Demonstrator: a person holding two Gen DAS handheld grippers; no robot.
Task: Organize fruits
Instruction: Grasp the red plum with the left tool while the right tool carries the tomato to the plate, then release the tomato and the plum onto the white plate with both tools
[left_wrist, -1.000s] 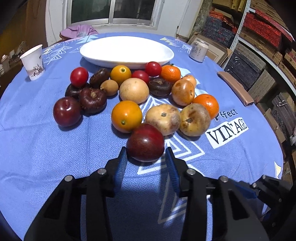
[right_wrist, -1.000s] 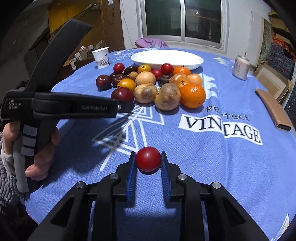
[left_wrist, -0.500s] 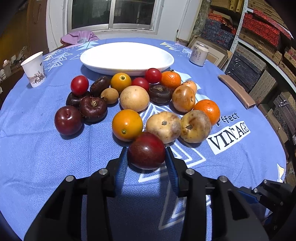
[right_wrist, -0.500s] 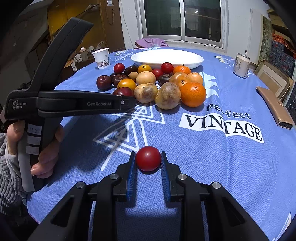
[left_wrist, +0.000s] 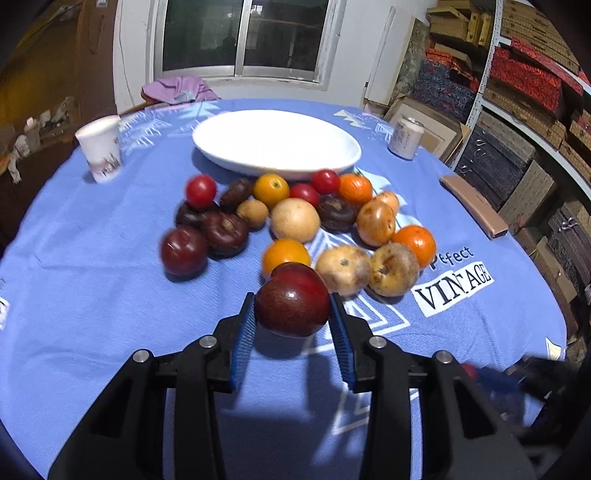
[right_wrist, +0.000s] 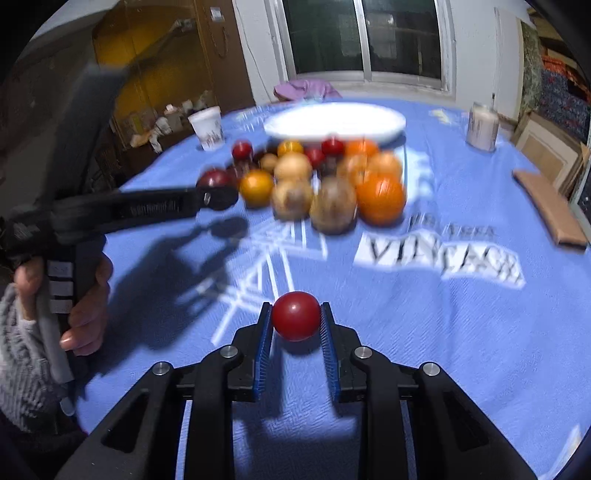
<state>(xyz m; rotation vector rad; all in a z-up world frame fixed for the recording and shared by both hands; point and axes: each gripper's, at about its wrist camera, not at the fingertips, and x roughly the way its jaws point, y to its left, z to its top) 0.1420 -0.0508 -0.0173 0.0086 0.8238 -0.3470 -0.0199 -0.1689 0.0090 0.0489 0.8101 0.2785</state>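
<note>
The left gripper is clamped on a dark red plum, its 2 blue pads pressing the fruit's sides. The plum is clear of the blue cloth; its shadow lies on the cloth below.

The right gripper is closed on a small red tomato, both pads against it, above the cloth near the table's front edge. In the right wrist view the left gripper appears from the side, held by a hand in a grey knit sleeve.

Beyond the plum sits the fruit pile: an orange directly behind it, 2 brown mottled fruits to the right, and another orange at the right edge. A second dark plum lies at the left edge. Further back are dark brown fruits, tan fruits and red tomatoes.

Behind the pile stands an empty white dish. A paper cup stands far left, a can far right. A brown case lies near the right edge.
</note>
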